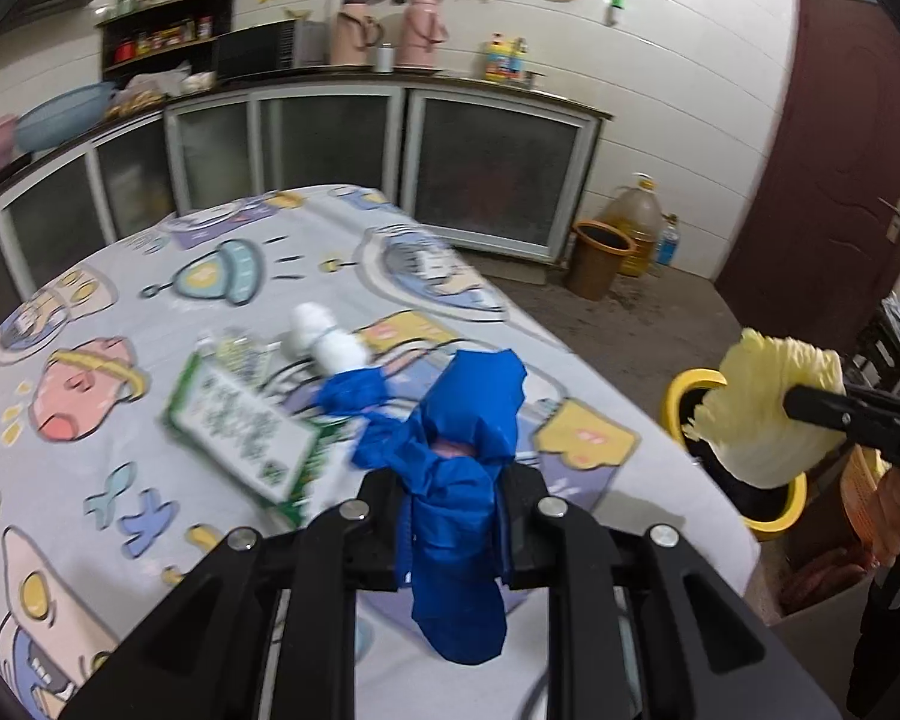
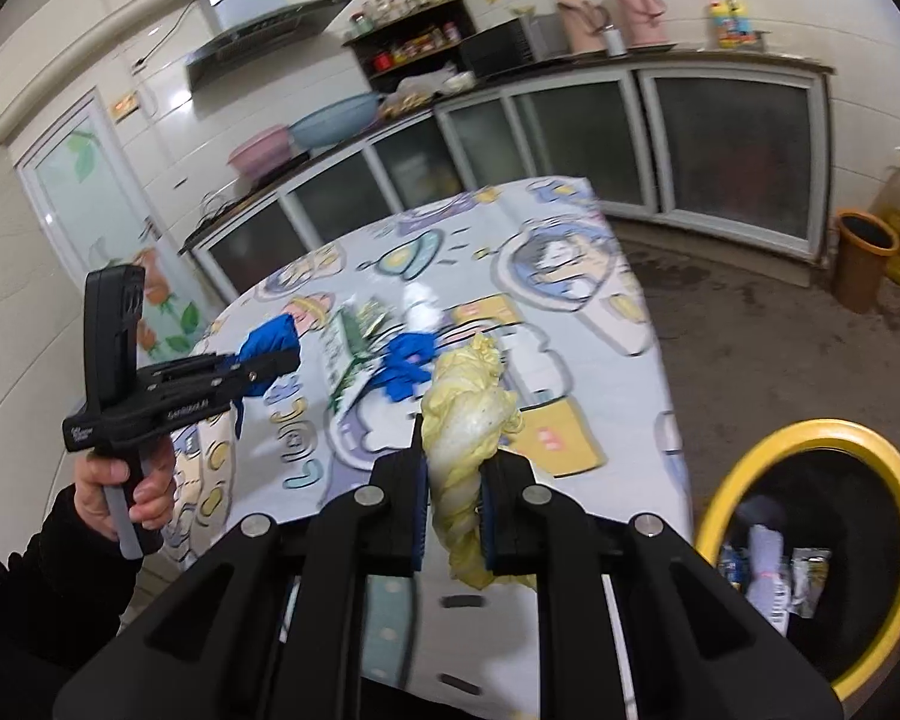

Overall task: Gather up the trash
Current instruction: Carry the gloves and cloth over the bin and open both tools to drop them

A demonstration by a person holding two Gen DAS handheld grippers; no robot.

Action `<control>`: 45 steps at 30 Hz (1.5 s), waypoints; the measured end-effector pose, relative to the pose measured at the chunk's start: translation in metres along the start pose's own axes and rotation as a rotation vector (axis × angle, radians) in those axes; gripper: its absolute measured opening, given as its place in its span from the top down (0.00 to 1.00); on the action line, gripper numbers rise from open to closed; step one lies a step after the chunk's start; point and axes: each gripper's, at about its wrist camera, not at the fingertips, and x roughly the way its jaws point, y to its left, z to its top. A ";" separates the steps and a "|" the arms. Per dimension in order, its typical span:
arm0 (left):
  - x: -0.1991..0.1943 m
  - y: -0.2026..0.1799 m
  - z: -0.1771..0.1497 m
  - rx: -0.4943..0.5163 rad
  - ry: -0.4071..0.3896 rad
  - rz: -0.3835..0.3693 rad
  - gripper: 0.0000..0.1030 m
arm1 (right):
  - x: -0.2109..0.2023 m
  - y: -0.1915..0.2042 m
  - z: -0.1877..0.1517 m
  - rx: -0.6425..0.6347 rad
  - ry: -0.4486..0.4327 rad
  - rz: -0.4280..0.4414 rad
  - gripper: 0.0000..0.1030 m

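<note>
My left gripper (image 1: 450, 516) is shut on a crumpled blue plastic bag (image 1: 456, 516) and holds it above the table; it also shows in the right wrist view (image 2: 270, 369) with the bag (image 2: 267, 342). My right gripper (image 2: 453, 498) is shut on a yellowish cabbage leaf (image 2: 465, 414), held at the table's right edge near the yellow-rimmed trash bin (image 2: 750, 462). In the left wrist view the leaf (image 1: 762, 408) hangs over the bin (image 1: 684, 396). On the table lie a green-white carton (image 1: 240, 426), a white crumpled piece (image 1: 324, 339) and another blue scrap (image 2: 405, 363).
The table (image 1: 150, 300) has a cartoon-print cloth. The bin holds several wrappers (image 2: 768, 576). An orange bin (image 1: 597, 261) and an oil jug (image 1: 636, 216) stand on the floor by the cabinets. A brown door (image 1: 840, 180) is at the right.
</note>
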 end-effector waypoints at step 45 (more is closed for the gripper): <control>0.124 -0.274 0.026 0.285 0.098 -0.240 0.82 | -0.102 -0.197 -0.072 0.301 -0.073 -0.374 0.87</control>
